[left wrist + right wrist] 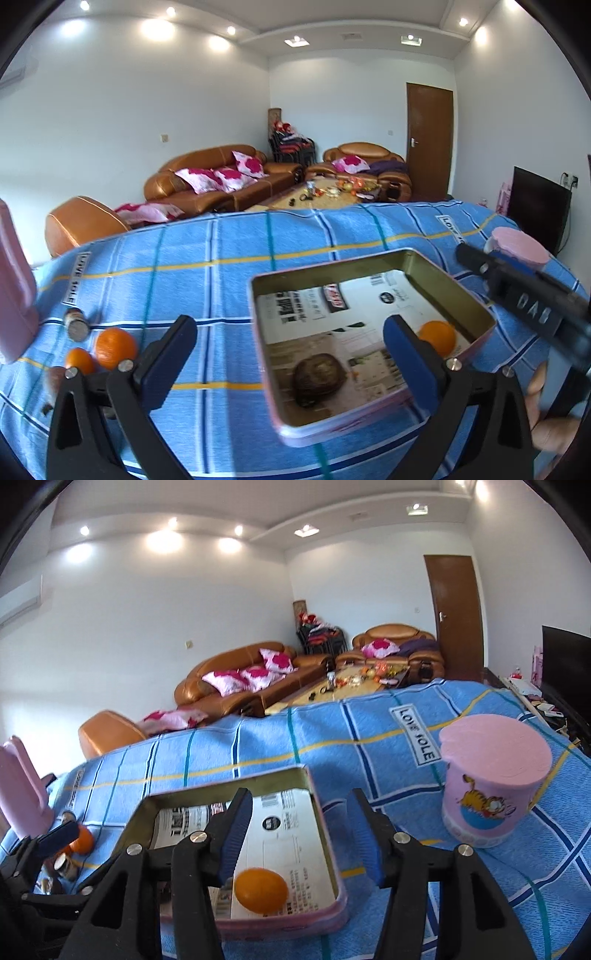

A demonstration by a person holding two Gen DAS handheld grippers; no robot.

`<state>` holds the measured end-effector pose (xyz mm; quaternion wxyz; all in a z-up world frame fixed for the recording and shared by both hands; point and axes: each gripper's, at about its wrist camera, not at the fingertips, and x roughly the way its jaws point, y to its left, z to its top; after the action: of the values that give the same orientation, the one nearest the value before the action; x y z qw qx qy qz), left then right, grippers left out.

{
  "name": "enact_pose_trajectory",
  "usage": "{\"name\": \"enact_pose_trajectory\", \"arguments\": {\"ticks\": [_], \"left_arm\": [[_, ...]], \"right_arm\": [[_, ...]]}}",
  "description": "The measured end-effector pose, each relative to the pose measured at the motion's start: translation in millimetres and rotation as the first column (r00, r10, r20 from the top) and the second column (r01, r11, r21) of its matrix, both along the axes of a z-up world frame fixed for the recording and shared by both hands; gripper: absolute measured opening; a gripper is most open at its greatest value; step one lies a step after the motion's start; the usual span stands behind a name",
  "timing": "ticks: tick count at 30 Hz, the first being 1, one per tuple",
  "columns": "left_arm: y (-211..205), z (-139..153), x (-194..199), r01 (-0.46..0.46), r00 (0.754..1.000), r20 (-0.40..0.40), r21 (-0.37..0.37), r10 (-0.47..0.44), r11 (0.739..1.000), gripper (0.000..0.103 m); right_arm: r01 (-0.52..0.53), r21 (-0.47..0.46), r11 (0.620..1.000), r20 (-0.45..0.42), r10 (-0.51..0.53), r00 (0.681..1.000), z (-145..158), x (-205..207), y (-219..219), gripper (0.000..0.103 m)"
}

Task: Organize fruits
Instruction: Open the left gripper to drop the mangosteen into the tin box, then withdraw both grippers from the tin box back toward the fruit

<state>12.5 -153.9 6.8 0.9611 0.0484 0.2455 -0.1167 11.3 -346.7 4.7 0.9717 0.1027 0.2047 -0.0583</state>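
From the left wrist view, the left tool (290, 354) is seen spread wide with nothing held, poised over the near left edge of the open tin (480, 314), which rests on the blue checked cloth of the counter (221, 251). Inside the tin, on a printed paper liner, a dark brown fruit (319, 376) is seen near the front and an orange (437, 338) toward the right wall. Two more oranges (114, 348) (79, 360) are left waiting on the cloth at the far left, beside a small jar (77, 325). The right tool (517, 288) is glimpsed crossing at the right. From the right wrist view, the right tool (301, 845) is likewise held open and empty, just above the tin (332, 849), with the orange (261, 890) lying below its left finger. A pink lidded cup (491, 790) stands to the right, contents unseen. One risk is judged: the tin's rim could be clipped by a descending finger, and the light tin tipped or shoved. Round fruit could also be nudged and rolled off the cloth.
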Motion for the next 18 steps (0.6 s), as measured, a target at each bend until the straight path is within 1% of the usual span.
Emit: {"name": "enact_pose_trajectory", "arguments": {"ticks": [1,2,4,6,7,13,18], "left_arm": [[3,0,-2,-0.014,1.000,0.011,0.006,0.014,1.000,0.103],[8,0,-3,-0.029,0.999,0.022,0.012,0.028,1.000,0.103],[16,1,-5,-0.051,0.998,0.035,0.018,0.051,0.999,0.103],[25,1,-7,-0.076,0.996,0.046,0.015,0.075,0.997,0.103],[29,2,-8,-0.087,0.995,0.050,0.012,0.086,0.996,0.103],[48,0,-13,-0.118,0.992,0.036,0.005,0.118,0.993,0.103],[60,0,-17,-0.132,0.990,0.046,0.032,0.131,0.991,0.103]], "right_arm": [[0.009,-0.005,1.000,0.022,-0.009,1.000,2,-3,0,0.060],[0.018,-0.010,1.000,0.041,-0.017,0.999,4,-6,1,0.068],[0.036,-0.022,0.999,0.099,-0.033,0.995,8,-13,2,0.077],[0.049,-0.039,0.998,0.143,-0.043,0.989,11,-21,6,0.081],[0.056,-0.048,0.997,0.148,-0.049,0.988,12,-22,7,0.083],[0.085,-0.101,0.991,0.127,-0.072,0.989,12,-22,17,0.084],[0.098,-0.154,0.983,0.116,-0.081,0.990,12,-24,29,0.084]]}}
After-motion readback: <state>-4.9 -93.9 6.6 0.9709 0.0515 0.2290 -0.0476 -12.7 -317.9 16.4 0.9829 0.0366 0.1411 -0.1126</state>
